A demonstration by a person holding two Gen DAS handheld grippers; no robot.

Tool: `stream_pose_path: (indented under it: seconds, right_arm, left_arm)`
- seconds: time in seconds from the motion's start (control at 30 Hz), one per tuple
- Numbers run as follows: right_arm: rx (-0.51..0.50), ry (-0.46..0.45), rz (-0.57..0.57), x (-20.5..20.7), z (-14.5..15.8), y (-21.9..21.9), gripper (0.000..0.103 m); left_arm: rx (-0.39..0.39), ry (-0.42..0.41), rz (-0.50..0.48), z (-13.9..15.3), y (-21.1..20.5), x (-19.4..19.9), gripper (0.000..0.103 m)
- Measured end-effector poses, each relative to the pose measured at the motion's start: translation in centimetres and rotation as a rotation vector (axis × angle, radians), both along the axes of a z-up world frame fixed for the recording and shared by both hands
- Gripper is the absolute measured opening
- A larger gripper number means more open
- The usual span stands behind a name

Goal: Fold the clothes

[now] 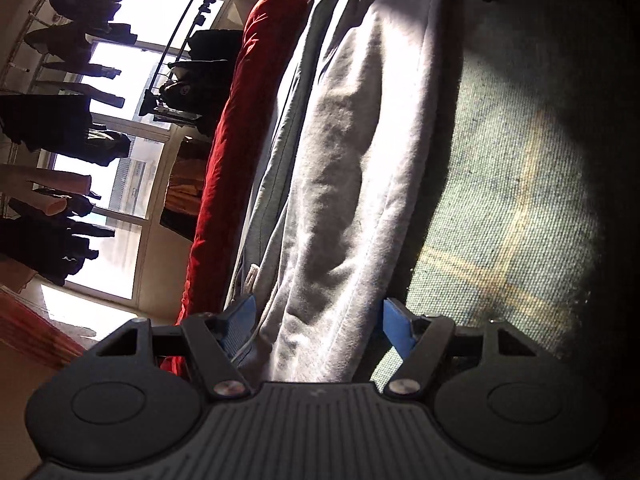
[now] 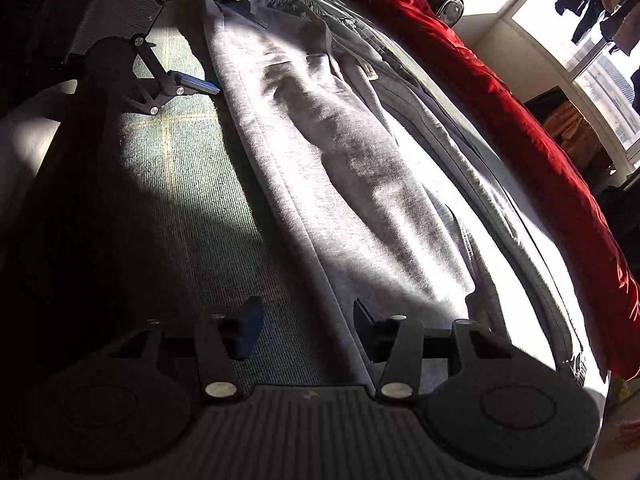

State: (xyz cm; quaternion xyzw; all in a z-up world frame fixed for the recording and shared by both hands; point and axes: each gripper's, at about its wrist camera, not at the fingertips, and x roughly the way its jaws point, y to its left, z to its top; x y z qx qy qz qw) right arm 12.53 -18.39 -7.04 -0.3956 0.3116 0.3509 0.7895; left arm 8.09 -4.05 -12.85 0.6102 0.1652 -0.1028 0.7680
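The left claw (image 1: pixel 318 322) stands wide, its two blue pads (image 1: pixel 396 324) set either side of one end of the grey sweatpants (image 1: pixel 340 152); the cloth bunches up between the pads, but whether they press on it cannot be told from its own view, and in the right wrist view the same claw (image 2: pixel 236 52) shows at the far end of the garment with its nearer finger lying on the green woven cover (image 2: pixel 192 208) just beside the cloth edge. The right claw (image 2: pixel 304 330) is about half open and holds nothing: its left pad hangs over the green cover, its right pad over the near end of the sweatpants, and the seamed edge of the cloth runs up between the two without being pinched. The sweatpants lie flat and stretched lengthwise ahead of both claws, part in bright sun, part in shadow, with a darker grey garment (image 2: pixel 460 128) under them on the far side. Beyond that, further from the claws, a red quilt (image 2: pixel 500 92) runs along in a long roll. Past it in the left wrist view are a bright window (image 1: pixel 132 132) and dark clothes on a drying rack (image 1: pixel 68 120)
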Motion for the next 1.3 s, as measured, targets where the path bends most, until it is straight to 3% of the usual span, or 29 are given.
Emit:
stream_pose_path:
  seconds: [0.27, 0.4, 0.73, 0.87, 0.9, 0.93, 0.97, 1.0, 1.03, 1.07, 1.17, 1.3]
  right_arm:
    - [0.066, -0.010, 0.047, 1.9, -1.0, 5.8, 0.056]
    - [0.048, -0.070, 0.056, 2.3, -1.4, 7.1, 0.060]
    - [-0.136, -0.245, -0.052, 1.4, -1.6, 1.4, 0.060]
    - [-0.214, -0.304, -0.101, 1.0, -2.2, -0.8, 0.059]
    - [-0.226, -0.315, -0.108, 0.9, -2.4, -1.1, 0.056]
    - [-0.231, -0.321, -0.113, 0.8, -2.6, -1.3, 0.047]
    - [-0.230, -0.315, -0.117, 0.6, -2.7, -1.4, 0.040]
    - [-0.225, -0.301, -0.119, 0.4, -2.7, -1.4, 0.021]
    - [-0.217, -0.287, -0.117, -0.1, -2.7, -1.4, 0.003]
    - [-0.212, -0.278, -0.112, -0.6, -2.5, -1.3, 0.003]
    - [-0.208, -0.256, -0.097, -1.1, -1.2, -1.0, 0.003]
    - [-0.193, -0.154, -0.062, -1.4, 1.8, -1.3, 0.003]
  left_arm:
    - [0.045, -0.003, -0.131, -0.3, -0.5, 1.2, 0.072]
    - [0.040, -0.009, -0.124, 0.0, 0.9, 1.6, 0.075]
    - [0.143, -0.052, 0.015, -0.2, 6.7, 3.1, 0.076]
    - [0.199, -0.081, 0.000, -0.6, 8.0, 4.2, 0.076]
    - [0.211, -0.089, -0.013, -0.7, 8.2, 4.3, 0.076]
    - [0.221, -0.094, -0.023, -0.8, 8.3, 4.5, 0.076]
    - [0.224, -0.089, -0.029, -0.9, 8.3, 4.6, 0.069]
    - [0.226, -0.078, -0.036, -0.9, 8.2, 4.7, 0.061]
    - [0.220, -0.055, -0.038, -0.8, 8.1, 4.7, 0.034]
    - [0.207, -0.041, -0.028, -0.6, 8.0, 4.8, 0.009]
    - [0.145, -0.024, -0.001, 1.2, 8.5, 4.6, 0.006]
    - [0.140, -0.015, -0.018, 3.6, 9.3, 3.1, 0.006]
